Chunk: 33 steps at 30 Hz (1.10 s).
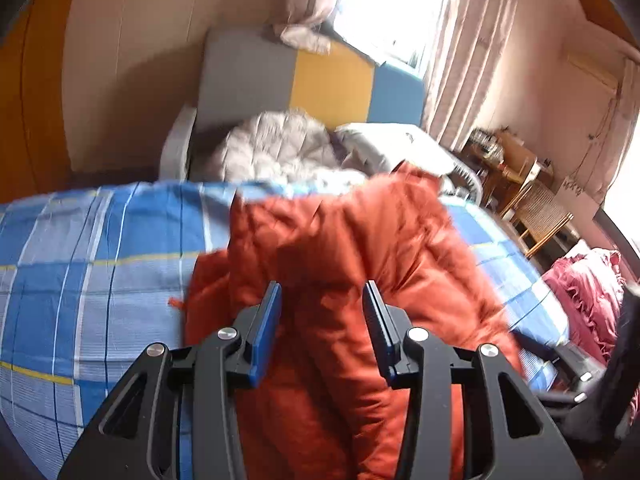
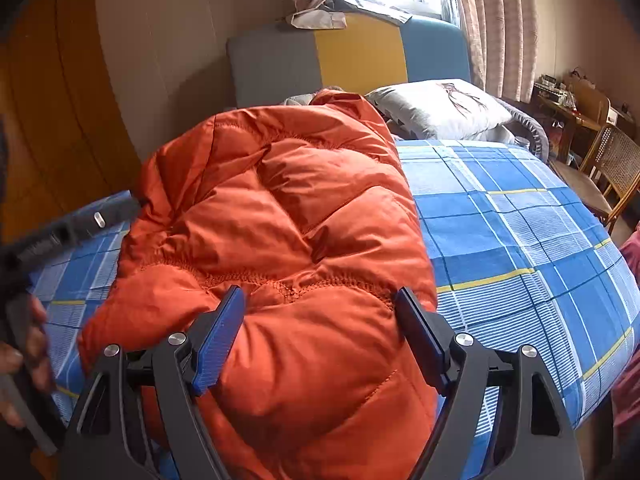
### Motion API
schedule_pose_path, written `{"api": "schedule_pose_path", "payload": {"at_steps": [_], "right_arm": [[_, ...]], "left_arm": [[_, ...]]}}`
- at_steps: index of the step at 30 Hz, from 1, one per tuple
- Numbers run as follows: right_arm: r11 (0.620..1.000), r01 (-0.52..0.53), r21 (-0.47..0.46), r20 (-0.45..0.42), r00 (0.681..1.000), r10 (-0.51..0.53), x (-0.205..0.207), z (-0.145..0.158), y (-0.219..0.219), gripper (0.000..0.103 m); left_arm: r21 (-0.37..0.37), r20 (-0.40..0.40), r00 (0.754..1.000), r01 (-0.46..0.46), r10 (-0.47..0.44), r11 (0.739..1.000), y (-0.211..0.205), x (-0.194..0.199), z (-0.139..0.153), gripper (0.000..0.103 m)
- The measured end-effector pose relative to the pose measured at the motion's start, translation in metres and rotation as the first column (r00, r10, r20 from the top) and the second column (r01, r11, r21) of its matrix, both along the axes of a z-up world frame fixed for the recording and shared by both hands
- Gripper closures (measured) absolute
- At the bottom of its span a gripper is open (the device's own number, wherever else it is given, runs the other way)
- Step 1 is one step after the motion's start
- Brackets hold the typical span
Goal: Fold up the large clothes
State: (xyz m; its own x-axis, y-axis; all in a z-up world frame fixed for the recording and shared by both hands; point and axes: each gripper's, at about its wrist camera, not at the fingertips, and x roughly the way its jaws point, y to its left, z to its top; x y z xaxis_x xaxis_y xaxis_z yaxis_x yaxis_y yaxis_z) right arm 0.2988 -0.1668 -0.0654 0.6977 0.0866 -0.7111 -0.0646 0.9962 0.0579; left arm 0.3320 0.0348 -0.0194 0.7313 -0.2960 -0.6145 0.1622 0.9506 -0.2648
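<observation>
A puffy orange quilted down jacket (image 2: 280, 216) lies bundled on the bed's blue plaid sheet (image 2: 520, 220). The left claw (image 1: 322, 320) stands part-open above it, seemingly gripping nothing through the blur. The right claw (image 2: 320, 320) gapes wide, straddling the jacket's near fold.

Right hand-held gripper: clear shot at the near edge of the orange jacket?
Probably yes. The right hand-held gripper stands open right over the orange jacket, with nothing between its pads and the fabric.

Daylight from far window (image 1: 384, 4), blown out. Left view motion-blurred; right view sharper. Fisheye bending, dark vignette at corners.
</observation>
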Motion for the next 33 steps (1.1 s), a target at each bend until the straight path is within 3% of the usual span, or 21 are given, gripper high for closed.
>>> {"api": "schedule_pose_path", "payload": {"at_steps": [3,6,15,33], "right_arm": [[1.0,-0.001,-0.01,-0.005,1.0,0.0,-0.002,-0.002,0.003,0.025],[0.999,-0.006,-0.032,-0.006,1.0,0.005,-0.002,-0.006,0.007,0.025],[0.997,0.004,-0.071,-0.001,1.0,-0.004,-0.004,-0.012,0.017,0.025],[0.992,0.026,-0.126,0.008,1.0,-0.025,0.007,-0.038,0.033,0.025]], "left_arm": [[0.002,0.027,0.999,0.036,-0.036,0.999,-0.008,0.005,0.015,0.061],[0.002,0.003,0.998,0.067,-0.067,0.998,-0.02,0.018,0.013,0.062],[0.019,-0.092,0.995,0.049,-0.047,0.999,-0.024,0.038,-0.037,0.062],[-0.043,-0.089,0.994,0.057,-0.061,0.997,-0.013,0.048,-0.083,0.062]]}}
